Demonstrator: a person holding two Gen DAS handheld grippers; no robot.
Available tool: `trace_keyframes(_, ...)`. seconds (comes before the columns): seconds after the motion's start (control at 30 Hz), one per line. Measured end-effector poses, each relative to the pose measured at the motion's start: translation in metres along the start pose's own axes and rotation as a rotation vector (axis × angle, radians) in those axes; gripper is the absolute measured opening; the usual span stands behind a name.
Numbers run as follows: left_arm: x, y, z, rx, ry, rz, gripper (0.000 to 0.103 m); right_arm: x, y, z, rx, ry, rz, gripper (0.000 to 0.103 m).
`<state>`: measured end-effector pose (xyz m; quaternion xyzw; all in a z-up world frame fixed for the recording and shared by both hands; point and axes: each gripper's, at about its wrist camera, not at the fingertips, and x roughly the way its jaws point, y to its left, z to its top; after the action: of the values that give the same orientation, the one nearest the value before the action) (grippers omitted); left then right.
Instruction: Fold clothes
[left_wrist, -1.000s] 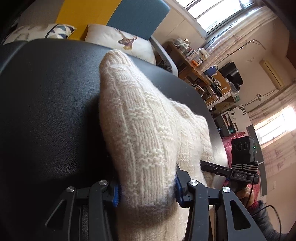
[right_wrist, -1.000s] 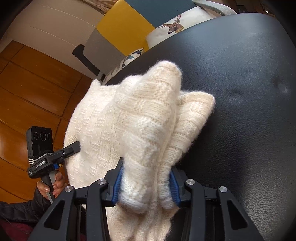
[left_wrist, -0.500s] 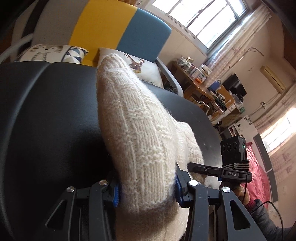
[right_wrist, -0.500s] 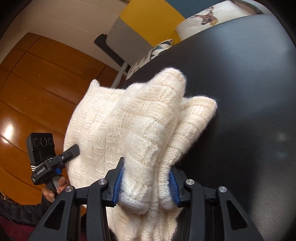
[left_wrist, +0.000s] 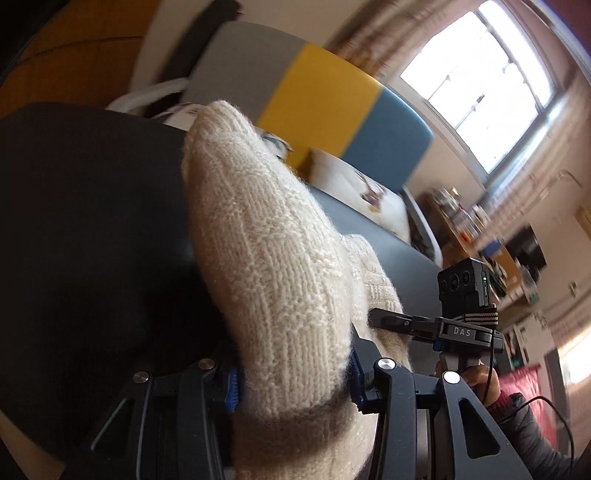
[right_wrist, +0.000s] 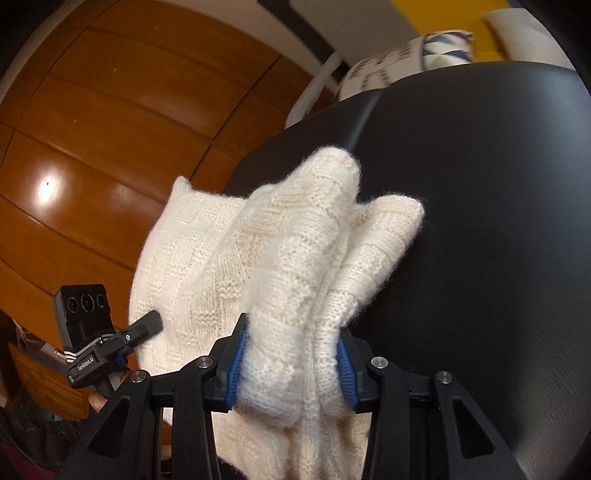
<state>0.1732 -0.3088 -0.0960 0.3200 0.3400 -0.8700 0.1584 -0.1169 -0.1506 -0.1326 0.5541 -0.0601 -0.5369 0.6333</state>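
Carrying a cream knit sweater over the black table.
Both grippers, left and right, clamp bunched fabric; keep them level and tension even.

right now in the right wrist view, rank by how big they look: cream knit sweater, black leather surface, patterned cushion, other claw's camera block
1. Black leather surface
2. Cream knit sweater, though it sits nearest the lens
3. Patterned cushion and black camera block: too alike, distances differ
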Motion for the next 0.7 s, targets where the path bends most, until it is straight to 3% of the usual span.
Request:
trace_keyframes(0.17, -0.028, 0.062, 0.013, -0.098, -0.071, 0.081, 0.045, 0.077, 0.032, 0.057, -0.064, 0.096, 0.027, 0.042)
trace_keyframes(0.2, -0.033, 0.073, 0.015, -0.117, -0.083, 0.096, 0.045, 0.08, 0.036, 0.052, -0.082, 0.113, 0.027, 0.042)
trace_keyframes(0.33, -0.051, 0.123, 0.023, -0.196, -0.128, 0.158, 0.045, 0.127, 0.064, 0.086, -0.144, 0.172, 0.014, 0.042)
trace_keyframes(0.5, -0.062, 0.184, 0.031, -0.303, -0.138, 0.241, 0.045, 0.177, 0.08, 0.11, -0.224, 0.265, -0.098, 0.042)
trace_keyframes(0.7, -0.059, 0.219, 0.03, -0.351, -0.092, 0.291, 0.049, 0.183, 0.082, 0.102, -0.287, 0.285, -0.182, 0.044)
